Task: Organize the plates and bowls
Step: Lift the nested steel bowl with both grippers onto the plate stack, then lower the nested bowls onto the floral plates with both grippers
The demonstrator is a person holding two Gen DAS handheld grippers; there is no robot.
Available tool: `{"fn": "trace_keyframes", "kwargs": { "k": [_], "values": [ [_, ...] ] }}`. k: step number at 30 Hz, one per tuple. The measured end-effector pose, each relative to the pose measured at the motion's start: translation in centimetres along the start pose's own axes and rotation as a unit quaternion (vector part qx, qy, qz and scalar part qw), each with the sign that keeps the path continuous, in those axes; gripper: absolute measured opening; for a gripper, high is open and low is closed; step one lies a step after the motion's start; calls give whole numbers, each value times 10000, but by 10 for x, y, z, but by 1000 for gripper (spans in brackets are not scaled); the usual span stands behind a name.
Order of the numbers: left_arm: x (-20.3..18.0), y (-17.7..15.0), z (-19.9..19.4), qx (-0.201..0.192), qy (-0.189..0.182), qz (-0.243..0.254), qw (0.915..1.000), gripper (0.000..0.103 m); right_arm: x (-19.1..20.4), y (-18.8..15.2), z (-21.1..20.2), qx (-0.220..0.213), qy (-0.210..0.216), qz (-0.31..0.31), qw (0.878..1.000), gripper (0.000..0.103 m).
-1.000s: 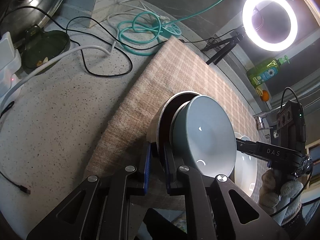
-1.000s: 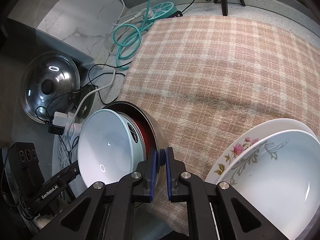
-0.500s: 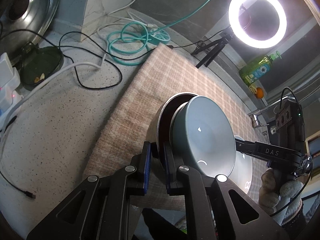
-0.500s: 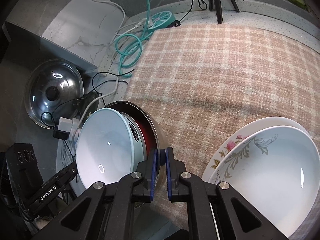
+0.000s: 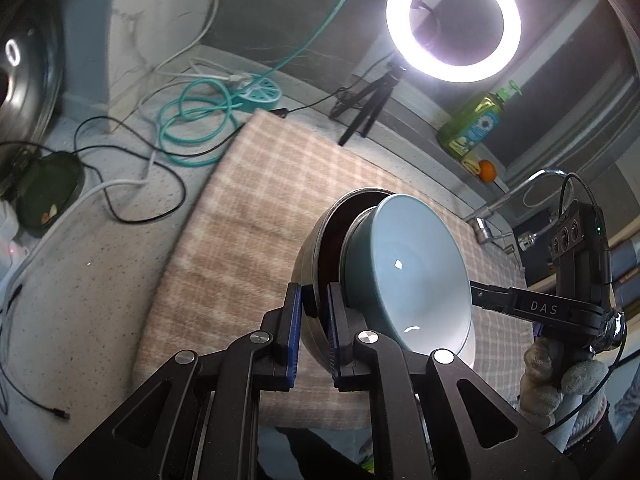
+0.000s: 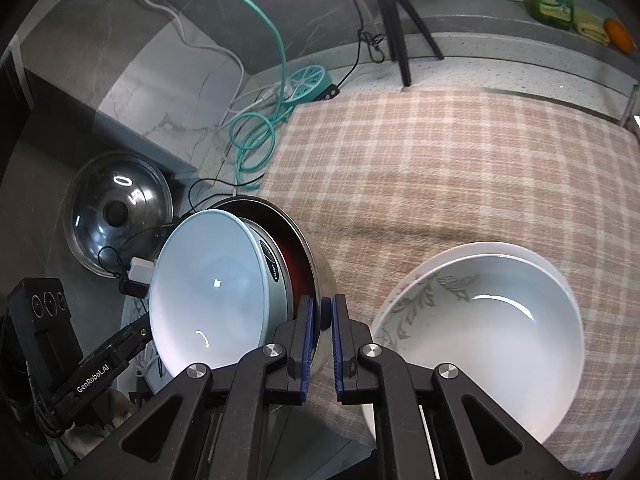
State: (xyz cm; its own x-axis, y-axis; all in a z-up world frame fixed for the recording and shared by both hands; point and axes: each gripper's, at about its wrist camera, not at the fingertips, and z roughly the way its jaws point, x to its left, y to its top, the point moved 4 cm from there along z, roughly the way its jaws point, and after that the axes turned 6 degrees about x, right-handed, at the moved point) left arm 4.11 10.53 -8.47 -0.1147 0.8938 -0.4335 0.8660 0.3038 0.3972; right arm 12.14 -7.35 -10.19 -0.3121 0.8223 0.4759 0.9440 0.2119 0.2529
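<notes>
Right wrist showed the cloth (image 6: 460,168), then white bowls (image 6: 492,332) stacked at its near right. Both my grippers, left (image 5: 314,312) and right (image 6: 320,320), clamped opposite rims of the steel bowl (image 6: 316,276), blue bowl (image 6: 208,292) nested inside, left of that stack.

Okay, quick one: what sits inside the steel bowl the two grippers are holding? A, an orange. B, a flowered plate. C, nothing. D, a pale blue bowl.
D: a pale blue bowl is nested in the steel bowl, whose rim both grippers pinch.
</notes>
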Motion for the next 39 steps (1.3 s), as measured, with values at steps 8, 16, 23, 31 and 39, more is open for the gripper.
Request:
{"fn": "trace_keyframes", "kwargs": {
  "k": [8,16,23,31,39],
  "values": [
    [-41,0,16,147,-228,407,9988,9,-36,-12,-35,-265,-109,326,9991,8],
    [-77,-10,40,439,-384,703,9958,9,-76,-30,-58,-392,-268,646,9968,8],
    [-97,-20,63,691,-463,821,9931,9,-109,-44,-66,-415,-379,936,9940,8],
    [-107,-27,78,876,-448,894,9911,9,-127,-54,-64,-384,-423,1104,9922,8],
    [-110,-32,88,1011,-422,910,9898,9,-138,-56,-61,-340,-437,1195,9913,8]
  ]
}}
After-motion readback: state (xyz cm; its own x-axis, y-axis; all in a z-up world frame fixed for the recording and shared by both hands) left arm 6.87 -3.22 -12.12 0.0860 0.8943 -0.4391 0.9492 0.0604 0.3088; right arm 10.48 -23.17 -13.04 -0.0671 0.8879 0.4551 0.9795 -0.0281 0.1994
